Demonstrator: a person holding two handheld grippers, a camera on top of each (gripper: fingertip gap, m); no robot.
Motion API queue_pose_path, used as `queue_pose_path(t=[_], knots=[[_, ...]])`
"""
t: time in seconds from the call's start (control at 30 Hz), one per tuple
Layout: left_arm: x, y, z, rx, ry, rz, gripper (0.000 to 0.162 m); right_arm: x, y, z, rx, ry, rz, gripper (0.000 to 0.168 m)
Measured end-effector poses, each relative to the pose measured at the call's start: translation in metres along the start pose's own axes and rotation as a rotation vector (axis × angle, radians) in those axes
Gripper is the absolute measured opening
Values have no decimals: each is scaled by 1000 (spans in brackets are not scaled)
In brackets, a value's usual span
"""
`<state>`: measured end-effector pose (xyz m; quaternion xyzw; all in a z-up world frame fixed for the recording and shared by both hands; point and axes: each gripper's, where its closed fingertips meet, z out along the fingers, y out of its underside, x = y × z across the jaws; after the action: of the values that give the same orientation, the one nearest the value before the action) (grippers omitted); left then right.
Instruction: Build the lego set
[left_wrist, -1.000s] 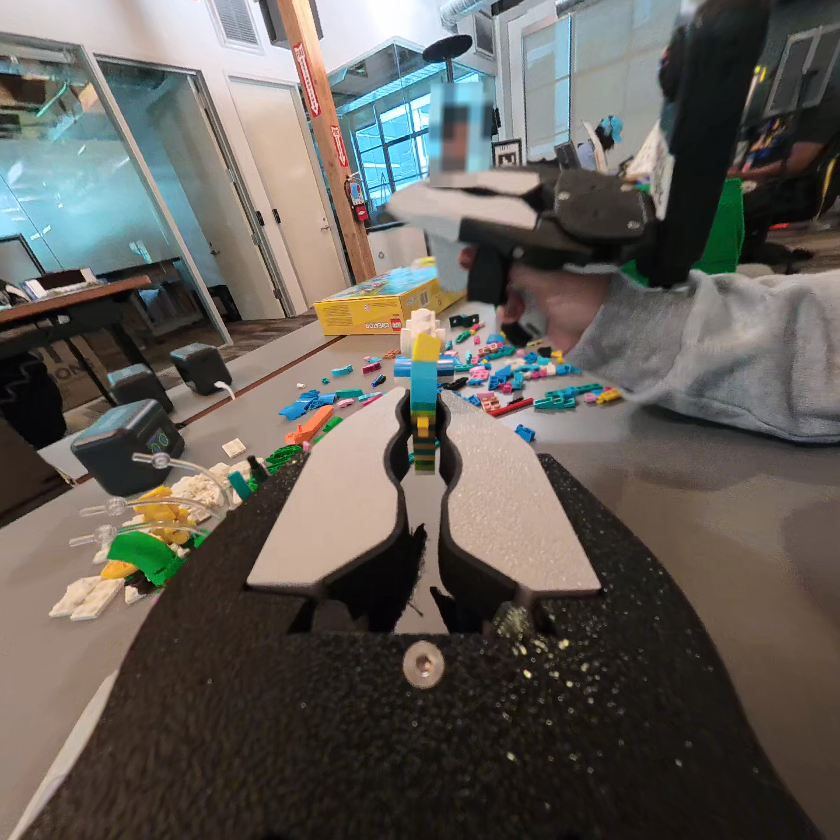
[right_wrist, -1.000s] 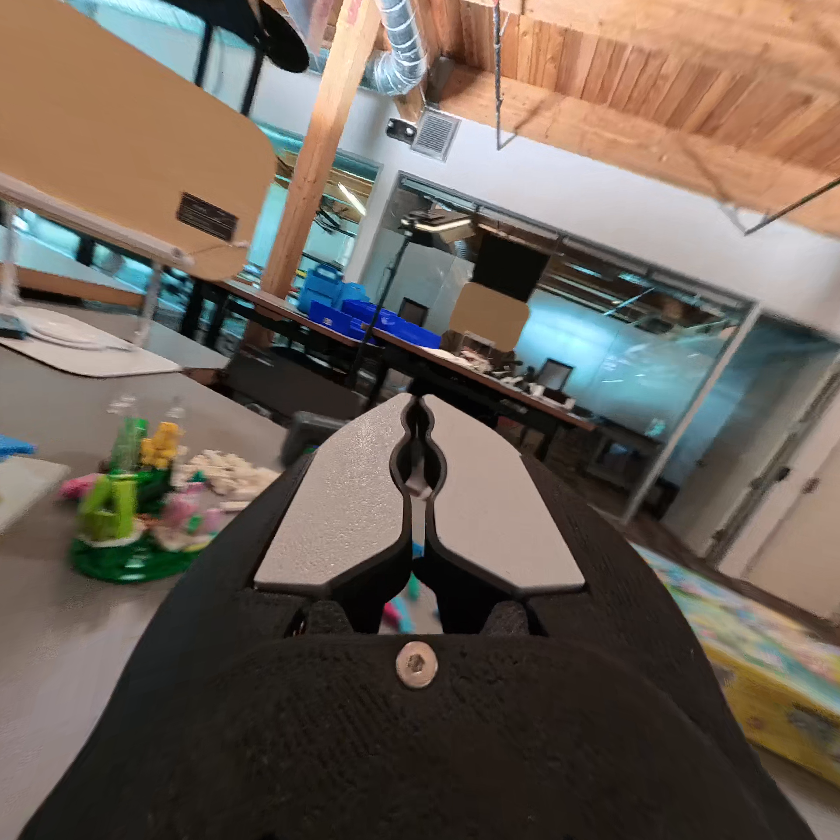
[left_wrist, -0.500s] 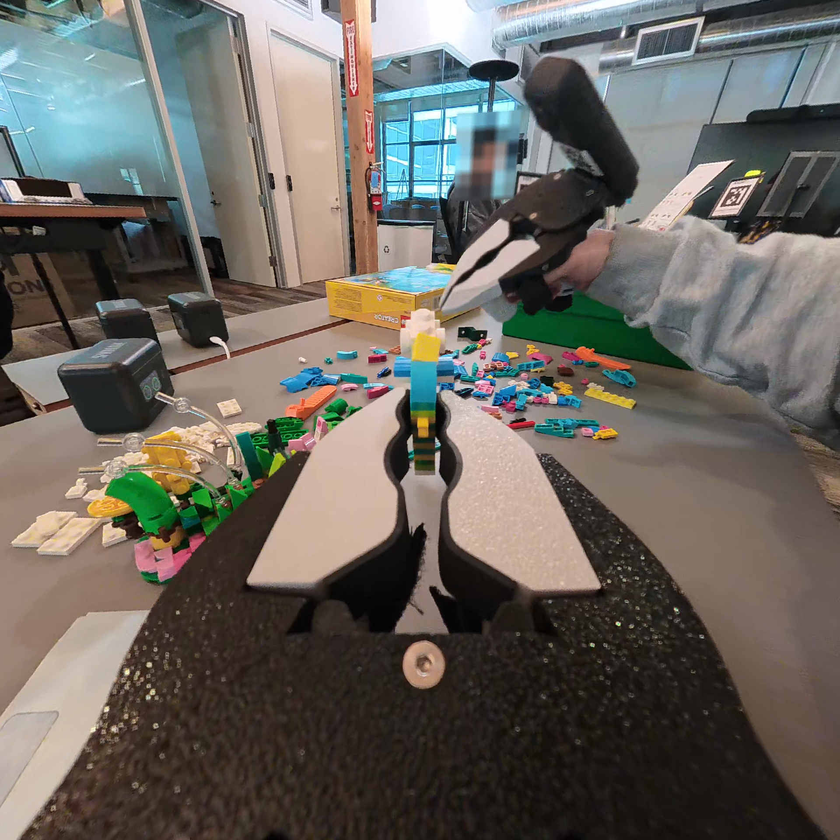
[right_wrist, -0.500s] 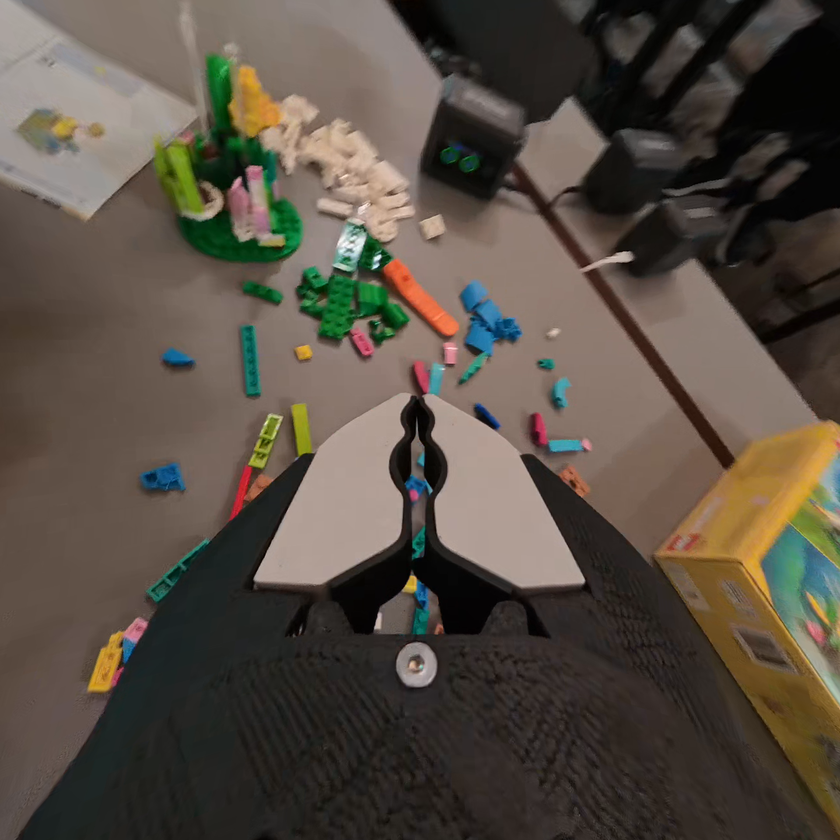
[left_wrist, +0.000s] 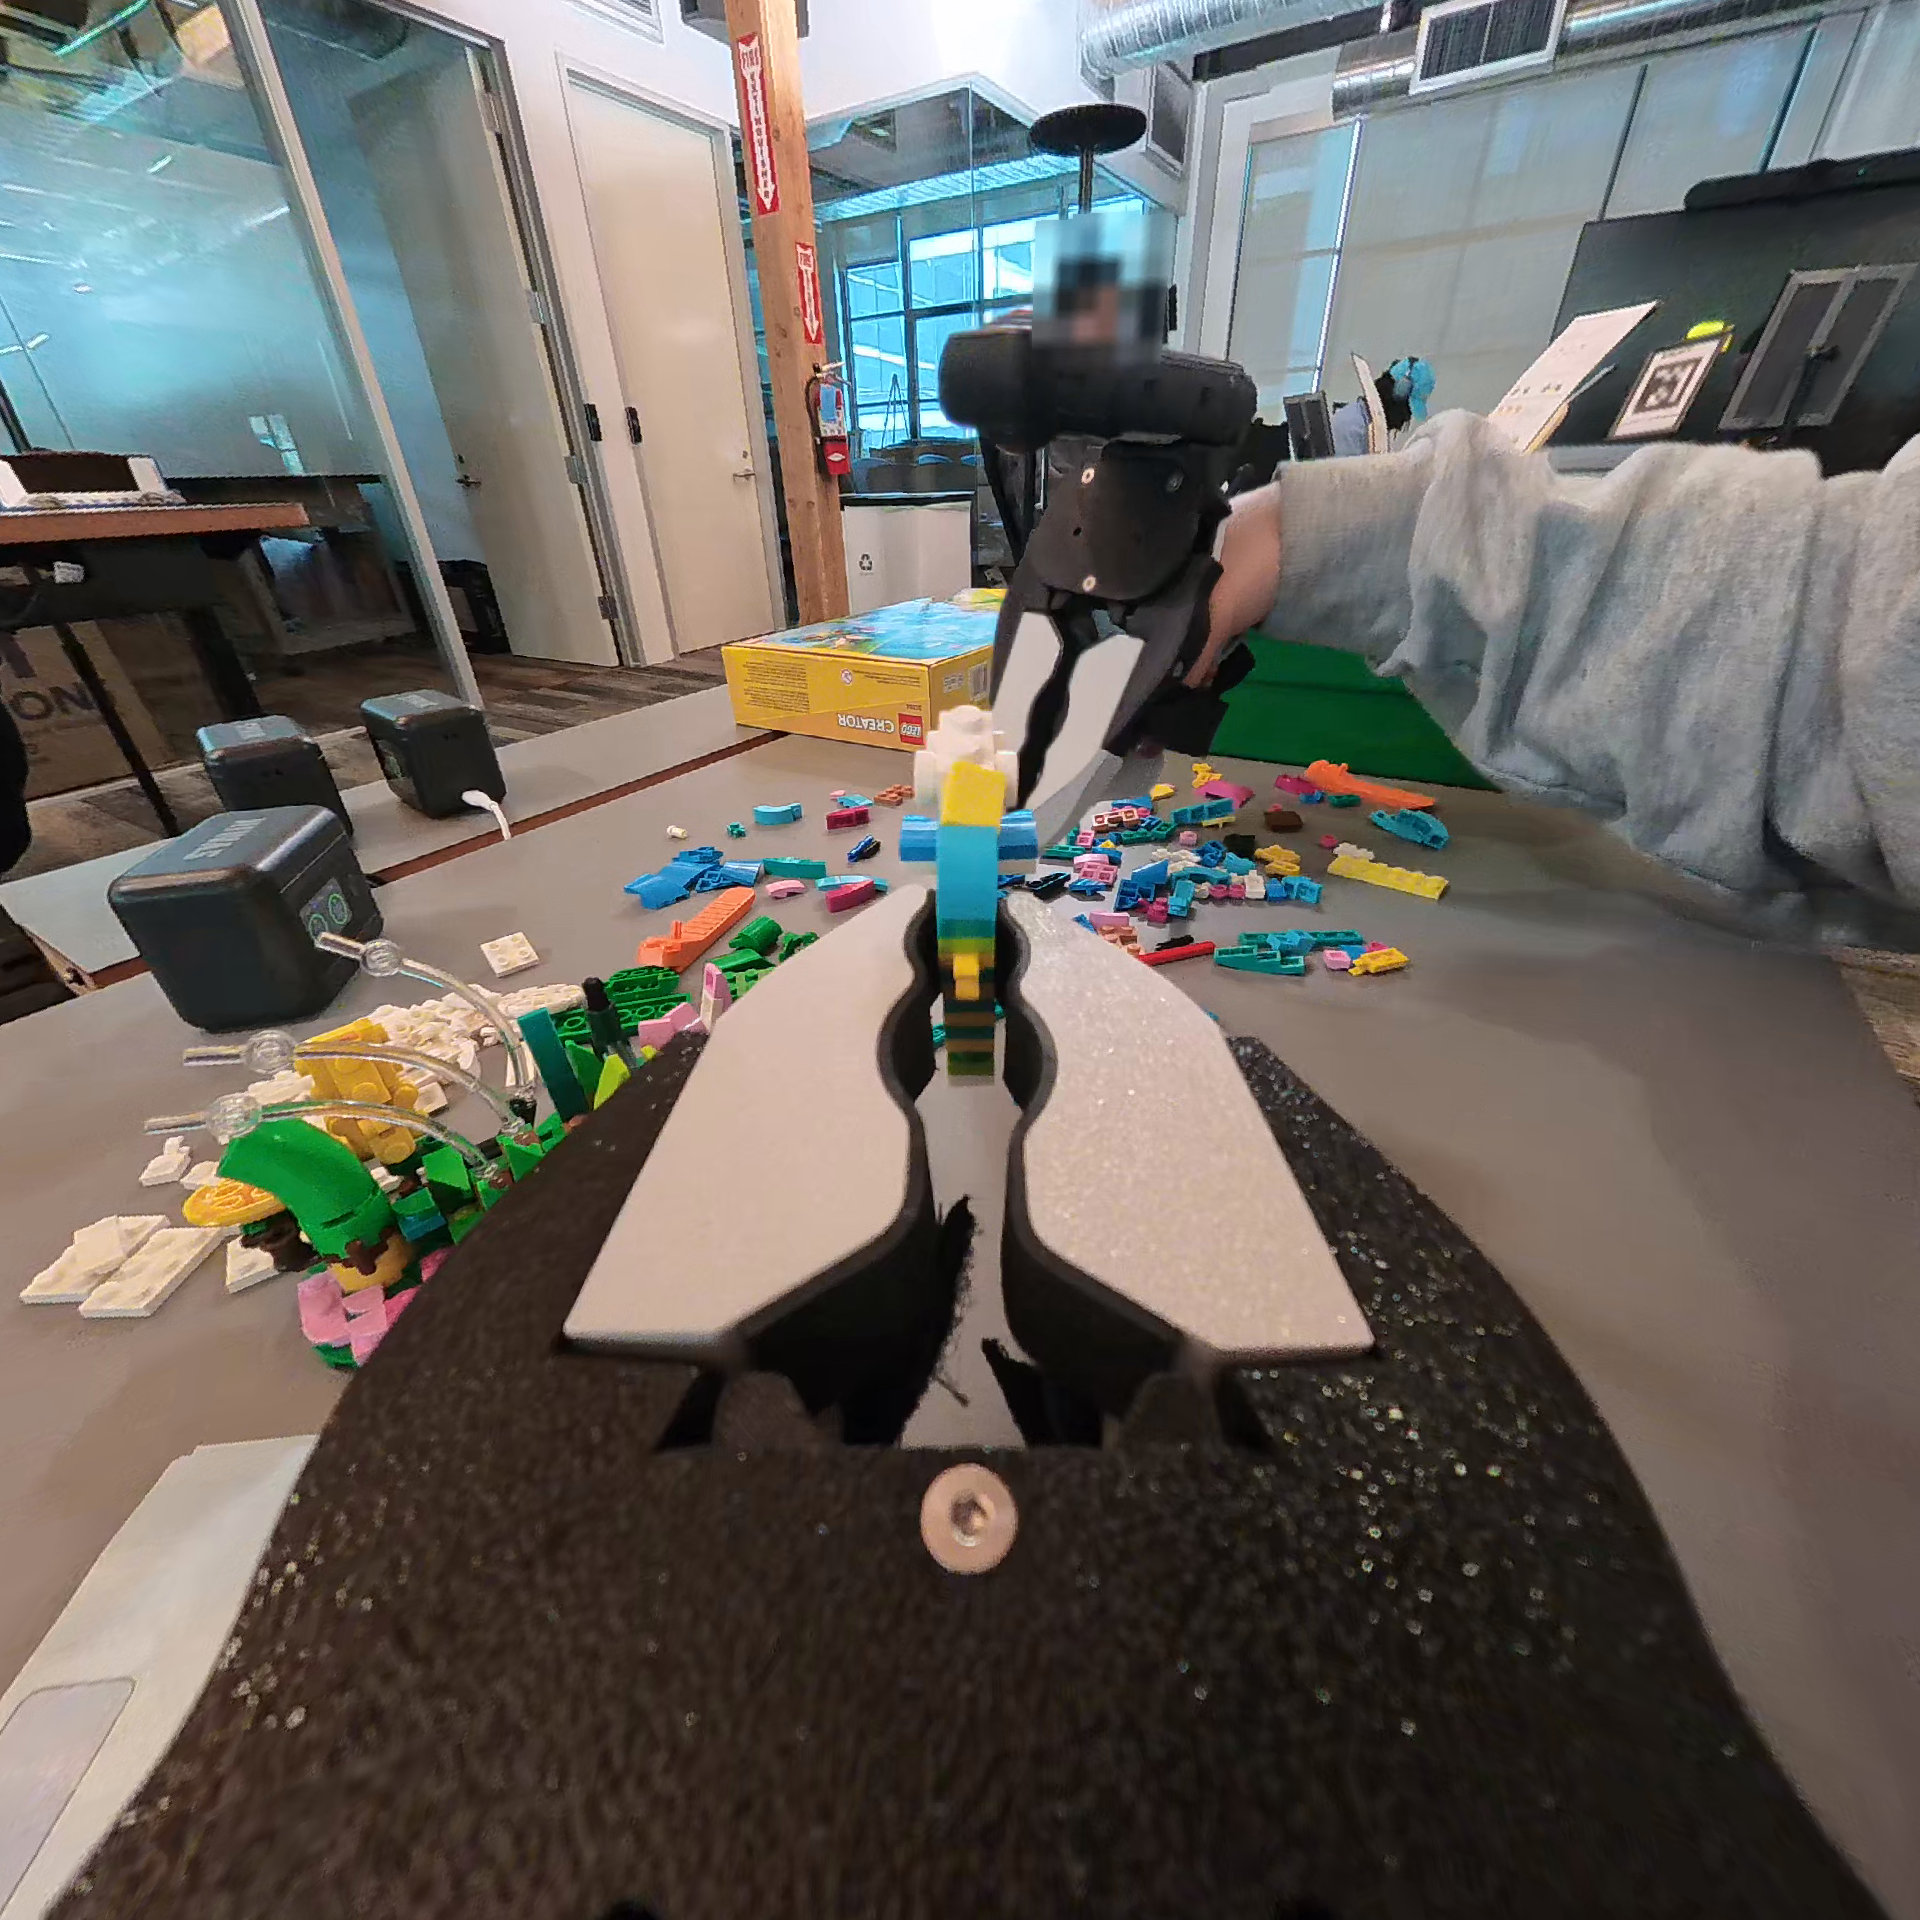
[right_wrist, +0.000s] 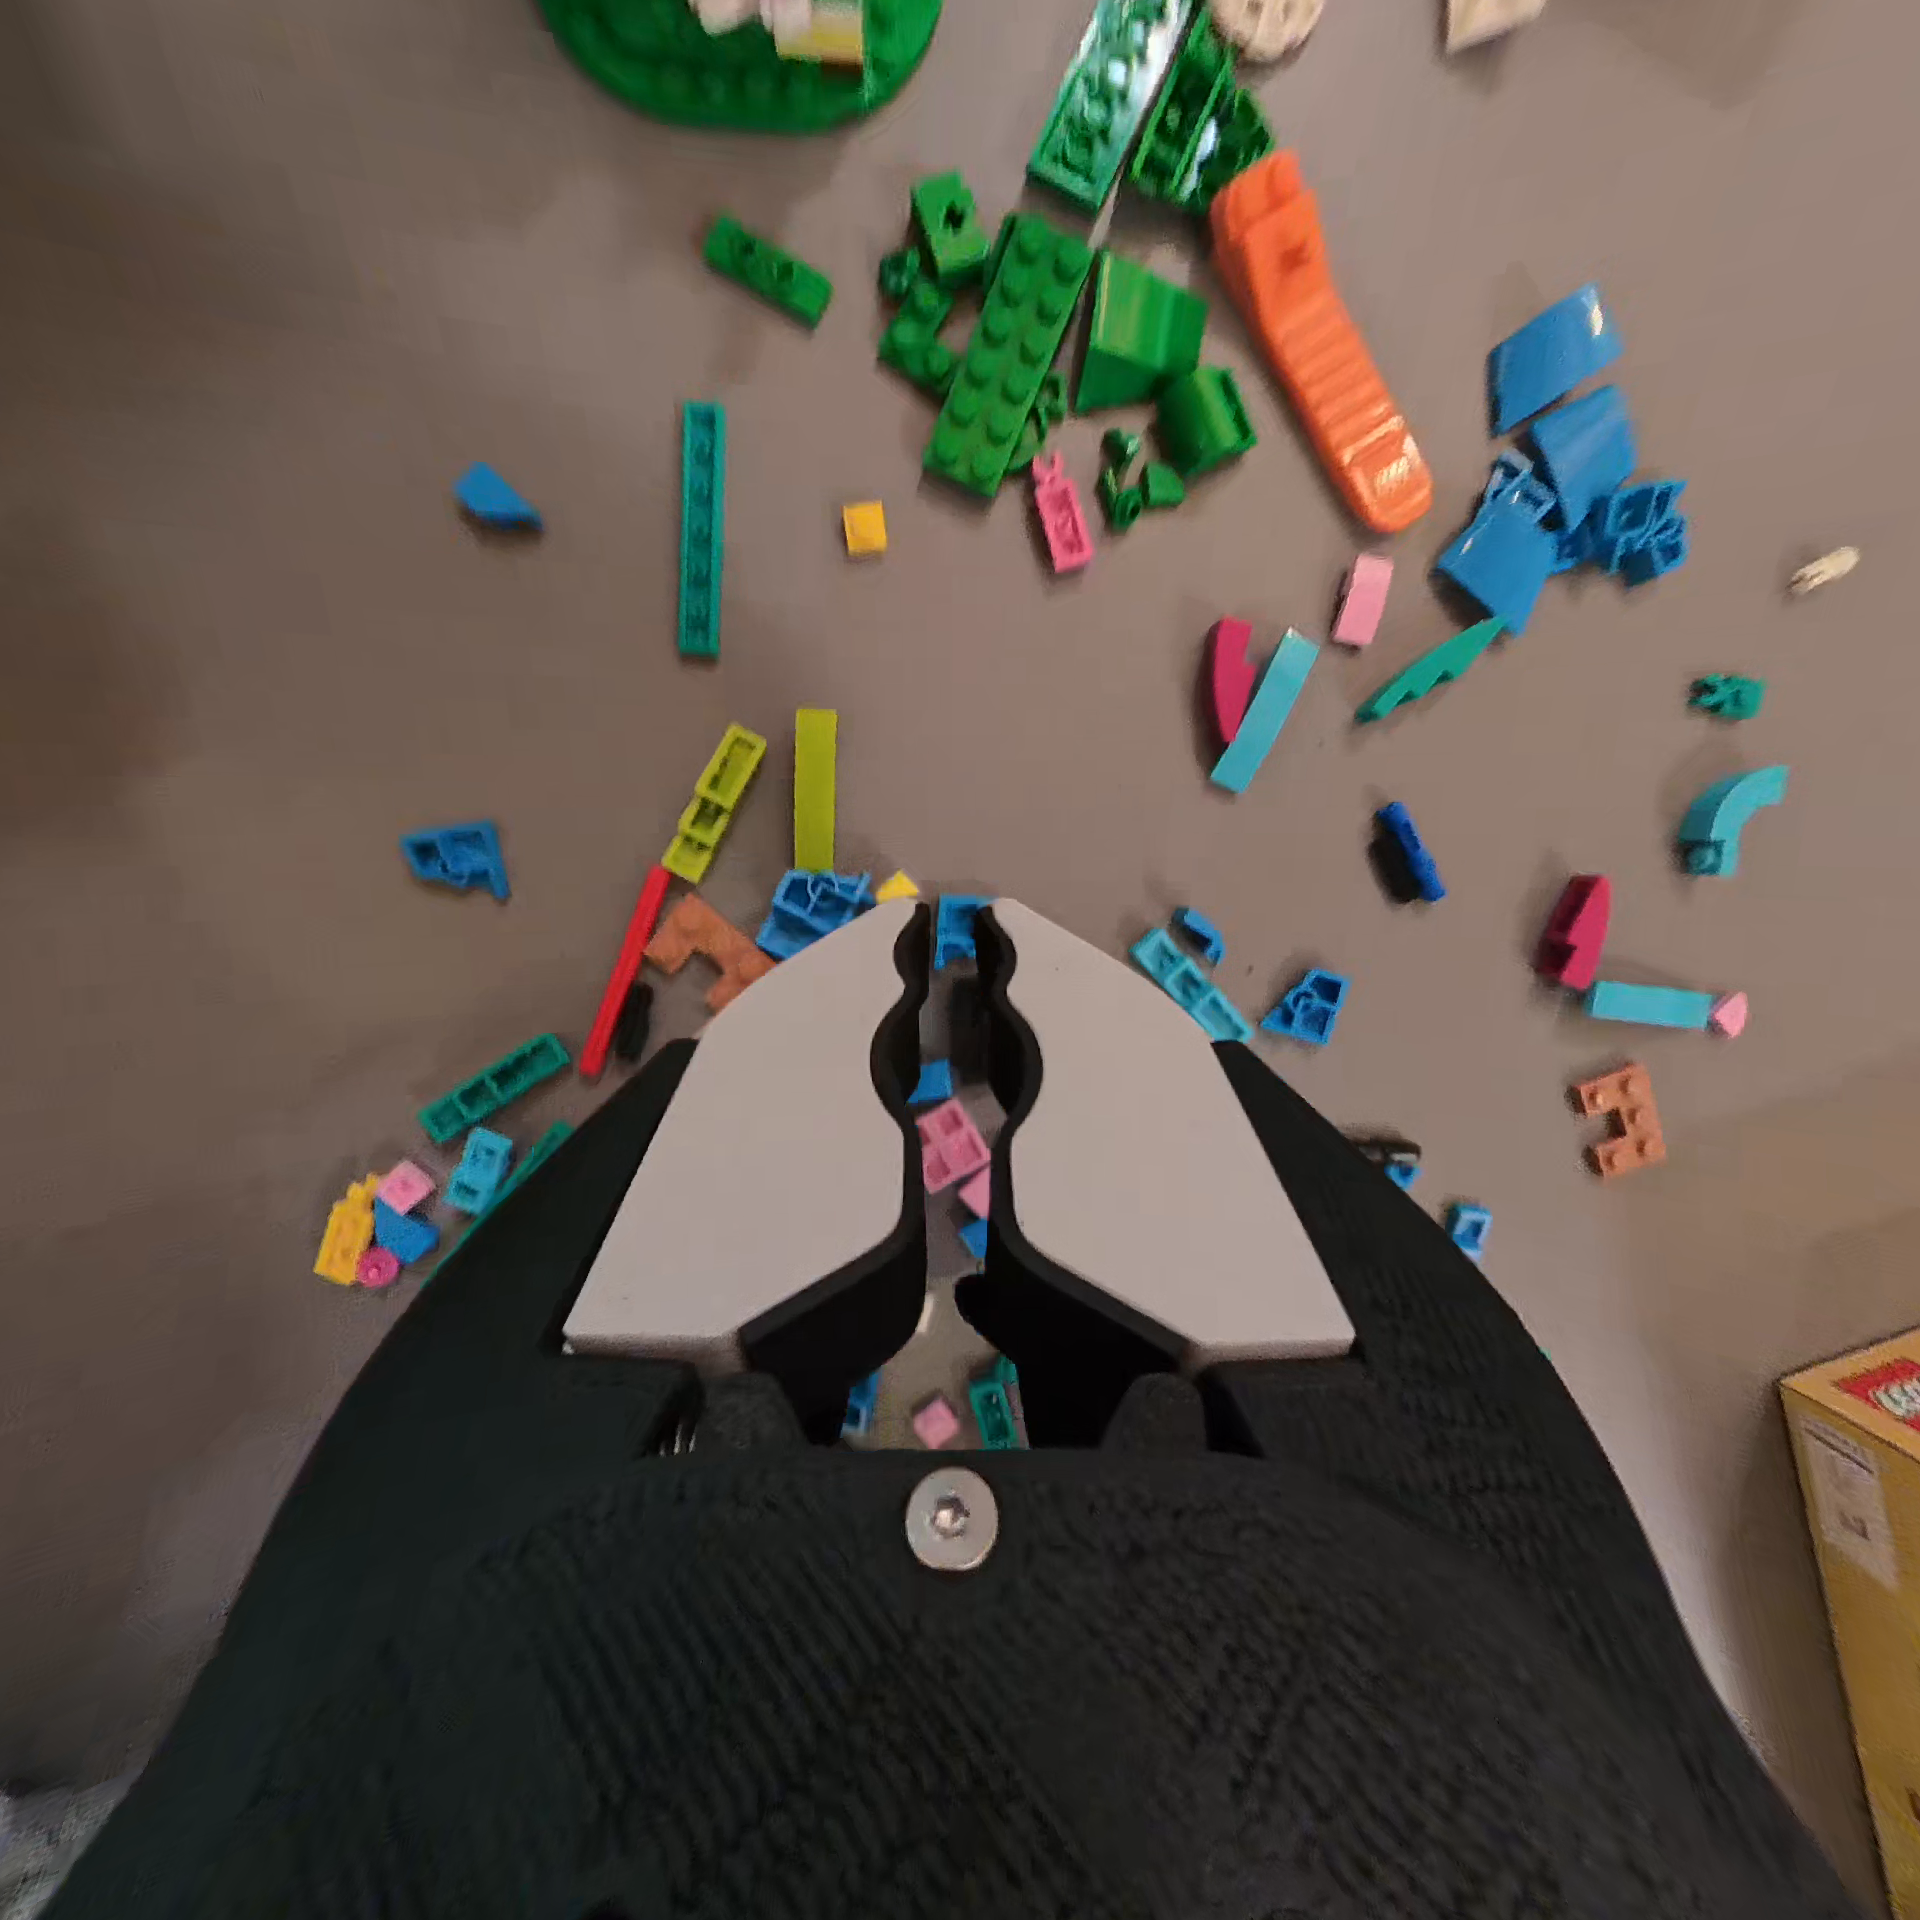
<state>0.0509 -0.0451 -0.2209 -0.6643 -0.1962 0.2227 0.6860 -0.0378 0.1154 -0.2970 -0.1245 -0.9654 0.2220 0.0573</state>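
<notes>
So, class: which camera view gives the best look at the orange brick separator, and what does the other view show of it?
The right wrist view: it looks straight down on the orange brick separator, showing its whole length beside the green pieces. The left wrist view shows the orange brick separator only small, far off and at a low angle.

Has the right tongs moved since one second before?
Yes. The right tongs swung from level beside the yellow box to pointing down over the loose bricks.
</notes>
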Motion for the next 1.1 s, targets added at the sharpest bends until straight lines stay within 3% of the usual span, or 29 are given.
queue_pose_path(t=[0.17, 0.3, 0.67, 0.73, 0.93, 1.1], knots=[[3, 0, 1, -3, 10, 10, 8, -8, -1, 2, 49, -83, 177, 8], [4, 0, 1, -2, 13, 8, 8, -14, 7, 16, 1, -121, 287, 22], [6, 1, 2, -8, 27, 10, 8, -15, 6, 27, -16, -134, 362, 11], [7, 1, 3, -9, 29, 13, 8, -16, 4, 28, -16, -132, 343, 3], [8, 1, 3, -6, 33, 11, 8, -13, -2, 24, 10, -57, 208, 1], [6, -2, 2, 9, 14, 23, 8, -46, -41, 10, 190, 87, -245, 2]])
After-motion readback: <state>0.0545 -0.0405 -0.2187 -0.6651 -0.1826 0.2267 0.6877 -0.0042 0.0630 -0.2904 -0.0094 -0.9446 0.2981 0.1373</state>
